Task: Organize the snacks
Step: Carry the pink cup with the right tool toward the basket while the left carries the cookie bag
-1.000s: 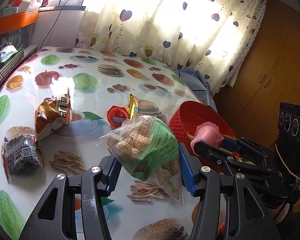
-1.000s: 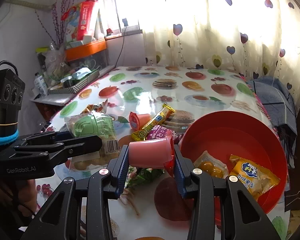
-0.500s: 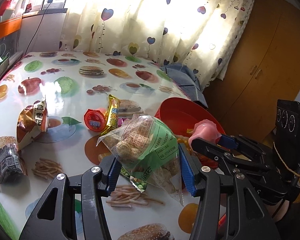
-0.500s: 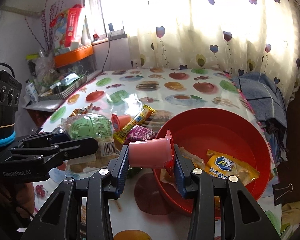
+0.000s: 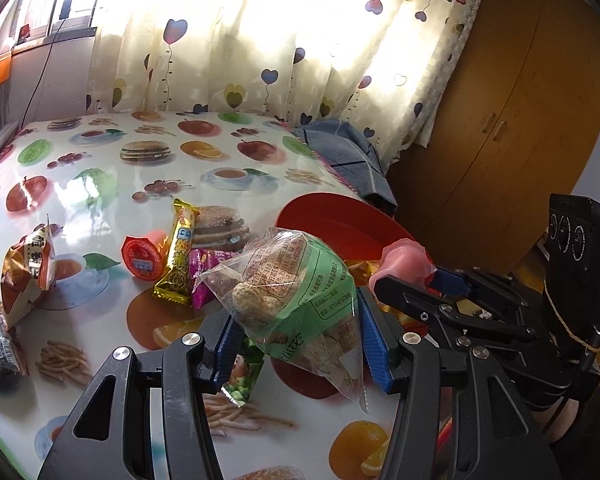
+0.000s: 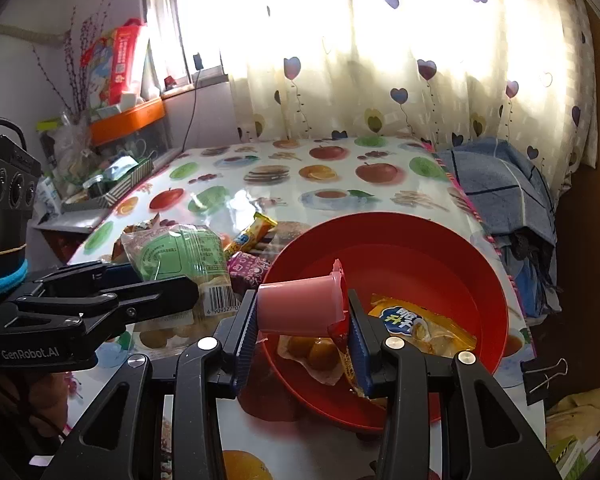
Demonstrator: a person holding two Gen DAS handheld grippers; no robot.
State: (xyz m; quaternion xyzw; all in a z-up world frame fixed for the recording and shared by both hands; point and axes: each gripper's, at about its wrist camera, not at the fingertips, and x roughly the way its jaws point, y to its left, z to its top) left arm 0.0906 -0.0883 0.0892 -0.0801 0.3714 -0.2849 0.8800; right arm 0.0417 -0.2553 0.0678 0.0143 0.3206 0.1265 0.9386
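Both claws neared red bowl (image 6: 484, 280); pink cup (image 6: 300, 308) lies sideways.

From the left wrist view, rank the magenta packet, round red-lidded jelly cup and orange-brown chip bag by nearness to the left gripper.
1. magenta packet, just ahead of the left gripper.
2. red-lidded jelly cup, farther left.
3. orange-brown chip bag, far left.

I read "GenRobot.AI" on the left gripper (image 6: 76, 312) body, and the clear snack bag (image 5: 296, 300) it holds carries a barcode starting "6 909327" and the phone digits "0713"
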